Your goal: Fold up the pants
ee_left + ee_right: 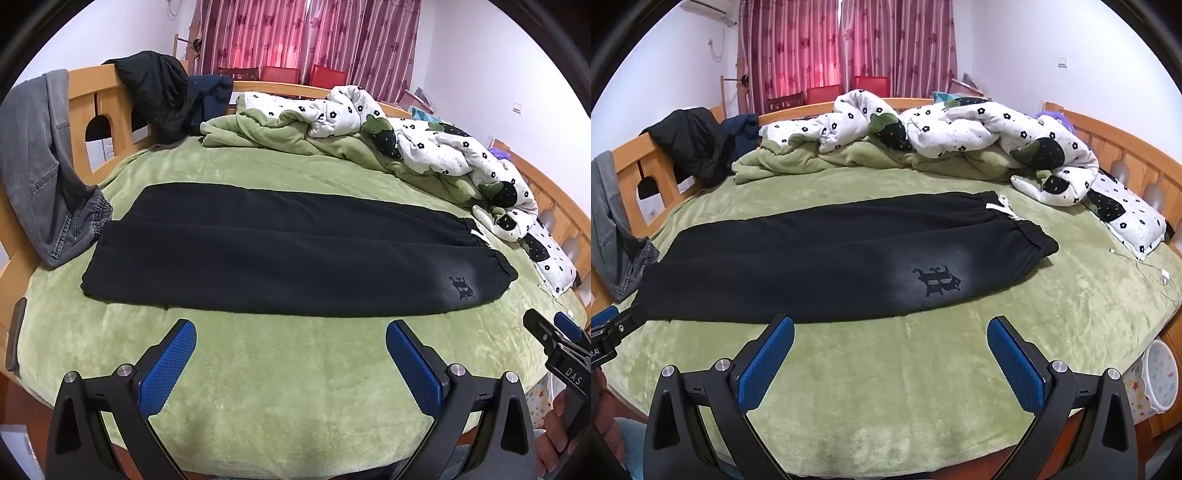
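Note:
Black pants (280,251) lie flat on the green bed cover (295,387), folded lengthwise with one leg on the other, cuffs to the left and elastic waistband to the right. A dark logo (936,280) and white drawstring (1001,206) show near the waistband in the right wrist view, where the pants (812,258) span the middle. My left gripper (290,332) is open and empty, just short of the pants' near edge. My right gripper (890,330) is open and empty, near the logo end. The right gripper also shows at the left wrist view's right edge (554,332).
A rumpled white flowered duvet (960,136) and green blanket lie at the bed's far side. Grey jeans (40,166) and dark clothes (159,92) hang over the wooden footboard (110,110) at left. A white charger cable (1145,266) lies at right. A starred bin (1160,376) stands beside the bed.

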`<state>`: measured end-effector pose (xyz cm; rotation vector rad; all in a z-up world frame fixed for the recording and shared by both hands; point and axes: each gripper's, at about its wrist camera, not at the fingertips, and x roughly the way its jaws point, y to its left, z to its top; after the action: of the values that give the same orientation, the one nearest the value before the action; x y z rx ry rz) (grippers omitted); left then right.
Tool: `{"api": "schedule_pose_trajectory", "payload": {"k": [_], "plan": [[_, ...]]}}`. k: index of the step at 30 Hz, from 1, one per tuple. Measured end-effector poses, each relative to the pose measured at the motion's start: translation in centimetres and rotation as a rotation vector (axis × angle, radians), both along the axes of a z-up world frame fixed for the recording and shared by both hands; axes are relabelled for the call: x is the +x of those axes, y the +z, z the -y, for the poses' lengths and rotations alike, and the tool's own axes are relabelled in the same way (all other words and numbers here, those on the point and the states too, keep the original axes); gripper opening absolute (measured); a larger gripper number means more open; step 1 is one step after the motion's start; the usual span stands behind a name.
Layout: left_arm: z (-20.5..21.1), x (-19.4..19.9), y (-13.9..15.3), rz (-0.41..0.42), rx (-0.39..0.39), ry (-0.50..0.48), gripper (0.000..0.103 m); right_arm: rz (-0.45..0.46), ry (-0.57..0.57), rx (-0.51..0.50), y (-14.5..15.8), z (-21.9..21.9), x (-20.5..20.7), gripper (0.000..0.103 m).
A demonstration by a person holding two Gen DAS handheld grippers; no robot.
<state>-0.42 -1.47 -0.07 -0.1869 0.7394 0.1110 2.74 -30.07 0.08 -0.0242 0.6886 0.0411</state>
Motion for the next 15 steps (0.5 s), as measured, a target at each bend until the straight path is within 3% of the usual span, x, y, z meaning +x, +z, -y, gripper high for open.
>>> {"api": "schedule_pose_trajectory", "payload": {"k": [15], "plan": [[0.18,0.05,0.05,-0.002,0.000,0.003,0.103,0.004,0.002,-0.001,-0.11,-0.14,-0.08,0.103]]}}
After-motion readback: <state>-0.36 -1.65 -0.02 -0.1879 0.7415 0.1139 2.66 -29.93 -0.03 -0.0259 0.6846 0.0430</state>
